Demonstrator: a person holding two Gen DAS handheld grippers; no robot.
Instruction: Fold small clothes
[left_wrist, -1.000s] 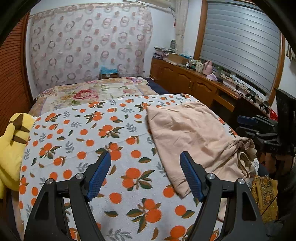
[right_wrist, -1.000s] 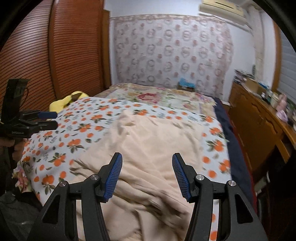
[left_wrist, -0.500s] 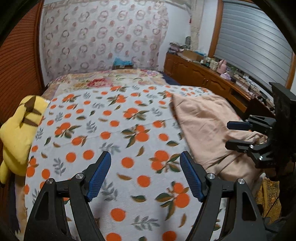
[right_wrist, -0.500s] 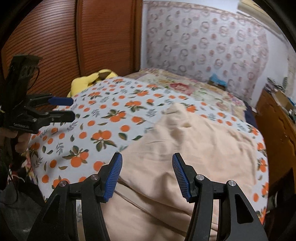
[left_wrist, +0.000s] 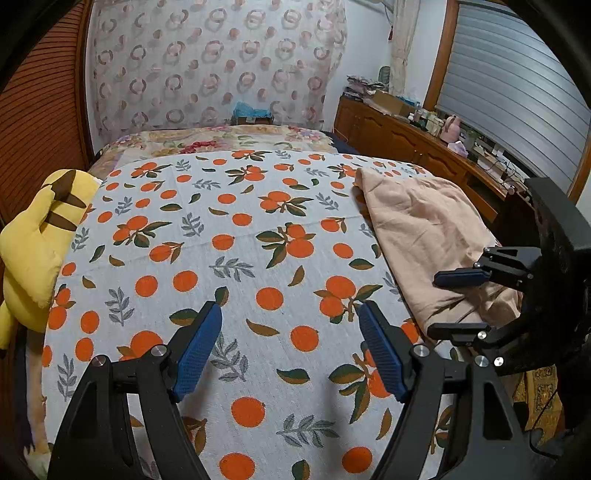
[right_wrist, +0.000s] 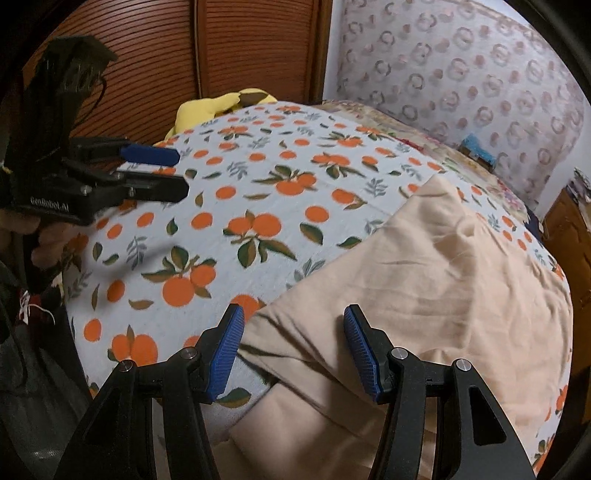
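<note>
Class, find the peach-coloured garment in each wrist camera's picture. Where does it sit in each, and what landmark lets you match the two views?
Left wrist view: the peach garment lies at the right, on the bed's right side.
Right wrist view: the peach garment fills the lower right, directly ahead of the right gripper.
Shared landmark: the yellow plush toy at the orange-print bedspread's far edge.

My left gripper (left_wrist: 290, 325) tilts downward, its blue-padded jaws spread wide with nothing between them. My right gripper (right_wrist: 293, 332) also angles down, jaws parted somewhat narrower, the pads (right_wrist: 227, 352) pressing on nothing. From the right wrist view, my left hand (right_wrist: 44, 236) wraps the left gripper's handle, its jaws stacked one above the other.
</note>
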